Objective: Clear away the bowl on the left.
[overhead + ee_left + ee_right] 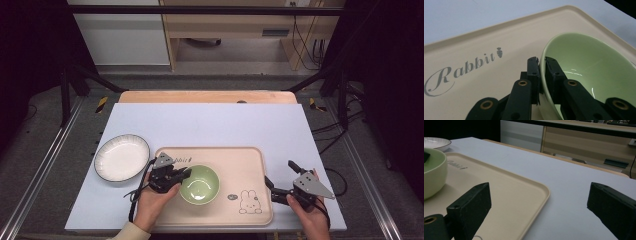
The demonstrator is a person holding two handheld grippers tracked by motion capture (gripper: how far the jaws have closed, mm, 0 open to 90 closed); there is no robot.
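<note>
A pale green bowl (199,184) rests on a beige tray (245,165) printed with "Rabbit" and a bunny. My left gripper (186,172) is shut on the bowl's left rim. In the left gripper view one jaw sits outside the bowl (586,65) and one inside, pinching the rim at my left gripper (542,65). My right gripper (280,176) stands open at the tray's right edge, one jaw over the tray (511,195) and one over the table. The bowl (434,175) appears at the left of the right gripper view, with my right gripper (539,202) holding nothing.
A white plate (122,156) with a dark rim lies on the white table left of the tray; the plate (436,143) is also far off in the right gripper view. A wooden desk (240,22) stands beyond the table.
</note>
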